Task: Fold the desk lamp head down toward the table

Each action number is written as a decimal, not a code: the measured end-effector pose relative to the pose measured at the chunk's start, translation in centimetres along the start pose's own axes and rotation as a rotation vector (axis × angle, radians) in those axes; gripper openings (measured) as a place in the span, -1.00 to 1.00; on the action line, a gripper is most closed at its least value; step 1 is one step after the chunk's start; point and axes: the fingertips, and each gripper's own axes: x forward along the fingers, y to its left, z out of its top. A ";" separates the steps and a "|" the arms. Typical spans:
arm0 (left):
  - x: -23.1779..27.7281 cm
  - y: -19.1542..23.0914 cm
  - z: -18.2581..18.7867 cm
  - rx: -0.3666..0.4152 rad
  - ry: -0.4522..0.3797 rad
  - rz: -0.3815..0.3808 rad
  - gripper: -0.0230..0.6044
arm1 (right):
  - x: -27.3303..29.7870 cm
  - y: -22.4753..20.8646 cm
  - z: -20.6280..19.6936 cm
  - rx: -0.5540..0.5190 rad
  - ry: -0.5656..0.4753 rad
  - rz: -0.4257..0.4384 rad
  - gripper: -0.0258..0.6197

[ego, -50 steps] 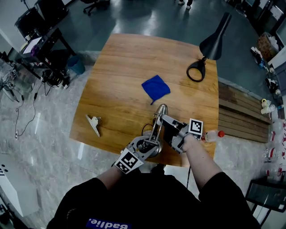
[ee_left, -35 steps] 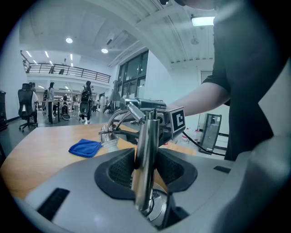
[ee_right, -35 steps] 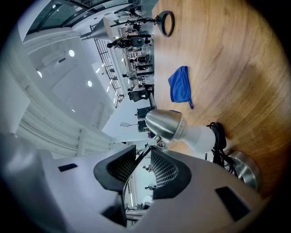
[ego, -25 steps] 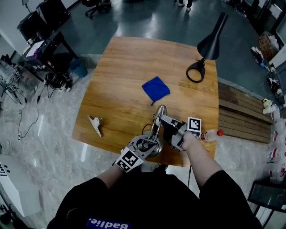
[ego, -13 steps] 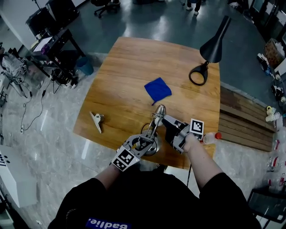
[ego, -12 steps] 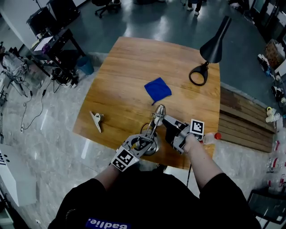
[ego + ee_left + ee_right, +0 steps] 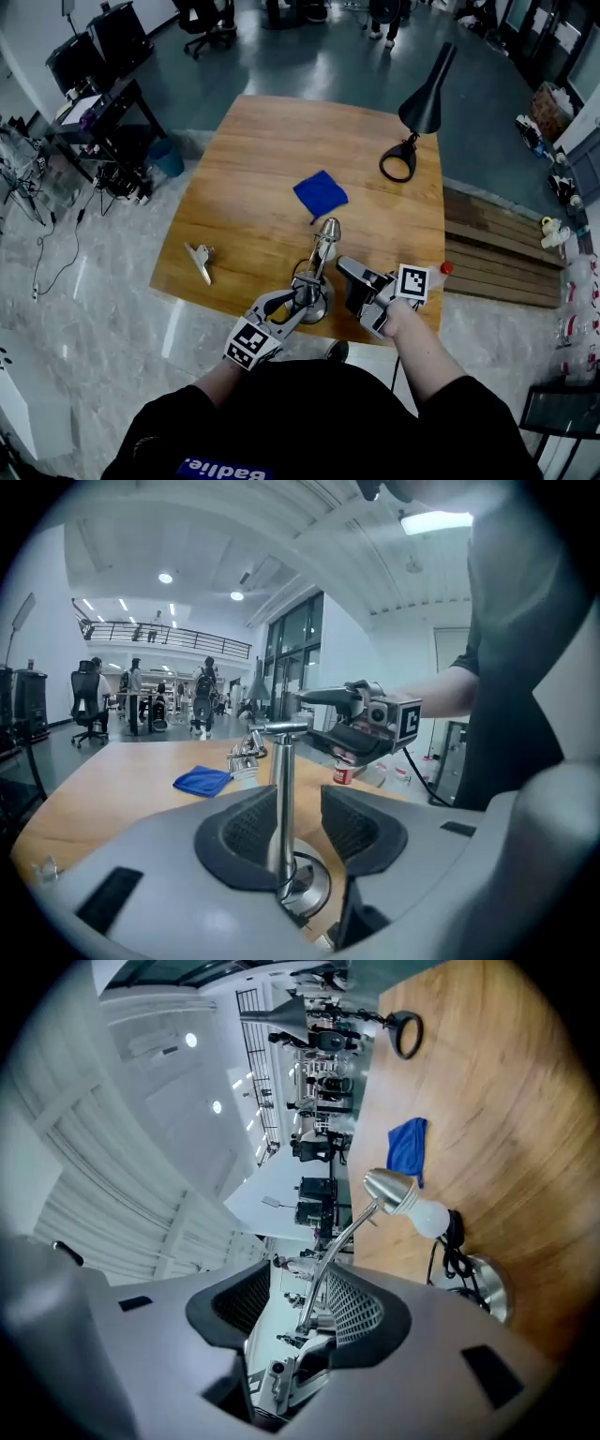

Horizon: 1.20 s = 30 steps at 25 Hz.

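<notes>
**Grip Let Go, Lamp Head Left Bowed Toward Table**

The right gripper is shown with its jaws spread as wide as they go and nothing pressed between them. Half a second earlier it was held up against the bent neck of the silver desk lamp. It has since been drawn back toward the person, so the neck is only glimpsed beyond the pads.

The left gripper is likewise parted. The lamp's upright post stands between its jaws, close against one pad and clear of the other, just above the round base.

The lamp head, bulb exposed, is angled down toward the wooden table near its front edge, short of the blue cloth.

The release is read as a sign that the fold is done, or nearly so. Only the left gripper's withdrawal appears to be left. A black lamp stands untouched at the far corner.
</notes>
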 end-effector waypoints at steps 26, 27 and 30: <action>-18.9 -8.4 12.9 -0.116 -0.211 -0.244 -0.49 | -0.4 17.4 -22.7 -1.081 0.002 -0.127 -0.58; -18.7 -8.9 13.2 -0.113 -0.214 -0.250 -0.49 | -0.7 17.7 -22.9 -1.110 0.007 -0.127 -0.60; -18.2 -10.9 14.2 -0.109 -0.217 -0.268 -0.51 | -2.2 18.5 -23.3 -1.179 0.021 -0.127 -0.68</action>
